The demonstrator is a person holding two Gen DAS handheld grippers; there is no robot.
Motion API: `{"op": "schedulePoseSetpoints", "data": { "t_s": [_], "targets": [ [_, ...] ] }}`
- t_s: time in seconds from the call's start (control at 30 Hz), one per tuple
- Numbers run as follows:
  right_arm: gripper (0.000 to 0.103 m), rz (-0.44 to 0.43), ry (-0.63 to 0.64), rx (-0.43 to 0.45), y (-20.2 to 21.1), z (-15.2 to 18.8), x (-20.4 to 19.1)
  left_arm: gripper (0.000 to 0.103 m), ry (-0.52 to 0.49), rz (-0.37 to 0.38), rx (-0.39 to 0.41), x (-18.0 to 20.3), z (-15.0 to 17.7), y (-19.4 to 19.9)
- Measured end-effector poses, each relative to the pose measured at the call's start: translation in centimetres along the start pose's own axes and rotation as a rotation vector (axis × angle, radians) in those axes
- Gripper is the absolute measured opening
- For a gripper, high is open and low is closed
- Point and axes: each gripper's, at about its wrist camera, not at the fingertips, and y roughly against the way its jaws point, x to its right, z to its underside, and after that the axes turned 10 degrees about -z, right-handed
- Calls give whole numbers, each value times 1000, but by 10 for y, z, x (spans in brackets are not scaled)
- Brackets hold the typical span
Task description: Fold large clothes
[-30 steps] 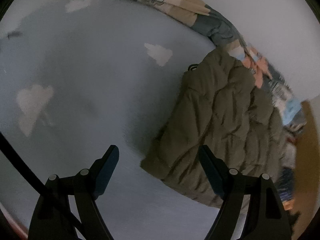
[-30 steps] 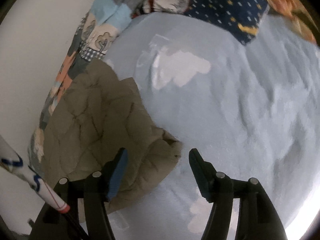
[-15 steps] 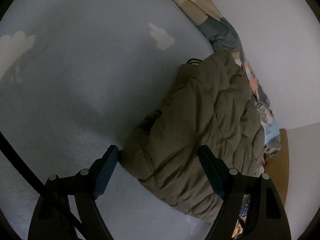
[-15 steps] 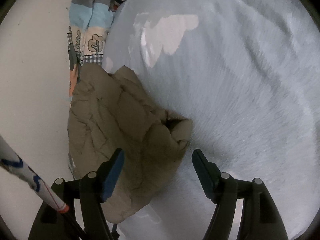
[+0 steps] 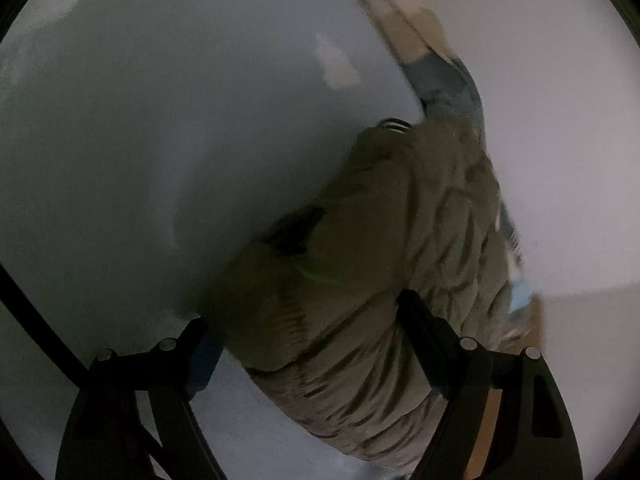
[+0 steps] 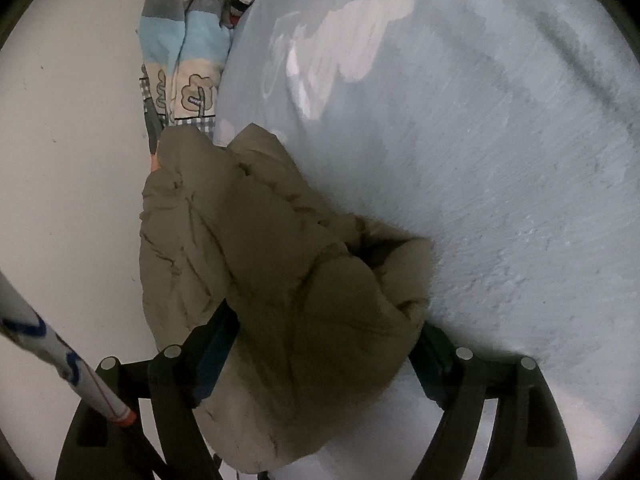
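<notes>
Olive quilted puffer jacket (image 5: 384, 248) bundled on pale blue bed sheet (image 5: 168, 128), against patterned quilt (image 6: 188, 48) by wall. Left tool (image 5: 304, 344) spread wide, jacket's near end between fingers, no pinch. Right tool (image 6: 324, 344) spread wide, straddling jacket (image 6: 272, 264) bulge. Sheet (image 6: 500, 168) has white cloud print.

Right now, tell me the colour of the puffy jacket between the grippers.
Olive-khaki jacket, plain and quilted; the right wrist view shows it best.
</notes>
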Motion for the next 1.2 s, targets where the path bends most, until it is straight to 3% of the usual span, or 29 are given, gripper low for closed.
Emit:
{"op": "schedulePoseSetpoints", "data": {
  "t_s": [0.03, 0.1, 0.13, 0.23, 0.33, 0.43, 0.77, 1.0, 1.2],
  "targets": [
    [75, 2, 13, 1, -1, 0, -2, 77, -54, -37, 20, 8, 1, 3],
    [60, 46, 60, 2, -1, 0, -8, 62, -196, -128, 73, 31, 4, 8],
    [51, 68, 97, 1, -1, 1, -15, 59, -270, -173, 102, 43, 8, 10],
    [39, 180, 288, 3, -1, 9, -45, 49, -539, -352, 222, 84, 29, 15],
    [34, 344, 574, 32, -5, 34, -88, 45, -654, -412, 304, 101, 42, 22],
    [32, 437, 808, 76, -6, 63, -120, 43, -679, -390, 345, 107, 44, 37],
    [31, 471, 1088, 190, 7, 95, -172, 41, -733, -330, 463, 128, 58, 91],
    [31, 431, 1088, 192, 36, 108, -188, 41, -746, -293, 482, 126, 69, 134],
    [31, 377, 1042, 149, 73, 118, -187, 41, -733, -275, 440, 108, 82, 161]
  ]
}}
